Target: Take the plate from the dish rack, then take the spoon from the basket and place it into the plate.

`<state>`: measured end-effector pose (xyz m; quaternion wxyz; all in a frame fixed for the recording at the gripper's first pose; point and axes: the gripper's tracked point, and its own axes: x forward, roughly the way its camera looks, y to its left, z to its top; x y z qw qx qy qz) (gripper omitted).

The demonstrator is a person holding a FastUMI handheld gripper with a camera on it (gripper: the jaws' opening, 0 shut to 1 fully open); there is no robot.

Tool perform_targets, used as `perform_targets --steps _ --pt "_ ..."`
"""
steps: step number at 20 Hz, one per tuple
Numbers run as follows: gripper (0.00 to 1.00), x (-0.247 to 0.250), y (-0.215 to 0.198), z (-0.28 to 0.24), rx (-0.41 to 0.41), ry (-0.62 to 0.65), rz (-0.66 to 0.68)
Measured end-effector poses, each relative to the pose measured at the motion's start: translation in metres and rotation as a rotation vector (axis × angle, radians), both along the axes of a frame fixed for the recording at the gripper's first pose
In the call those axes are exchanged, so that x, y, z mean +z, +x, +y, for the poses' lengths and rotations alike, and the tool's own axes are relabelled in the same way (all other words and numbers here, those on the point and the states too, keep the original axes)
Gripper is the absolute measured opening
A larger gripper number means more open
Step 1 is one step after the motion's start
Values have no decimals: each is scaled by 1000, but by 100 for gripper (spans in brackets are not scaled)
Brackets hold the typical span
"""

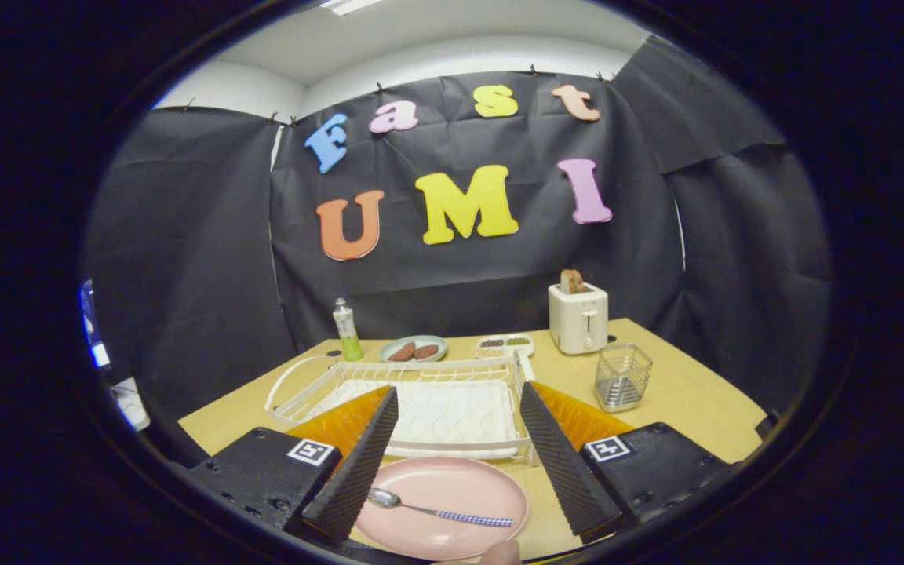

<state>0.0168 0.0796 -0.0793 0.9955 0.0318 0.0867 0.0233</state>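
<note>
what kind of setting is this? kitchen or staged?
Looks like a staged kitchen tabletop in a cloth-walled booth, not a real kitchen. Cues: white dish rack, toaster holding a slice, wire basket. The gripper has its jaws open over a pink plate holding a spoon.

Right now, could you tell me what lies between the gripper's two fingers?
In the gripper view, the pink plate lies between the open gripper's fingers, with the spoon resting on it. Beyond them sits the white dish rack.
</note>
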Motion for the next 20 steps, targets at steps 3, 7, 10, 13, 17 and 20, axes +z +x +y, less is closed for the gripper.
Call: perform_targets --steps 3,7,10,13,17,20 --pt "100 25 -10 -16 -51 -19 -72" --pt "100 52 -26 -36 -67 -46 -150" --pt "100 61 -33 -45 -58 -46 -157" --pt "100 64 -39 -55 -51 -32 -159" --pt "100 65 -43 -64 -53 -24 -177" --pt "100 60 -41 -63 -43 -22 -171"
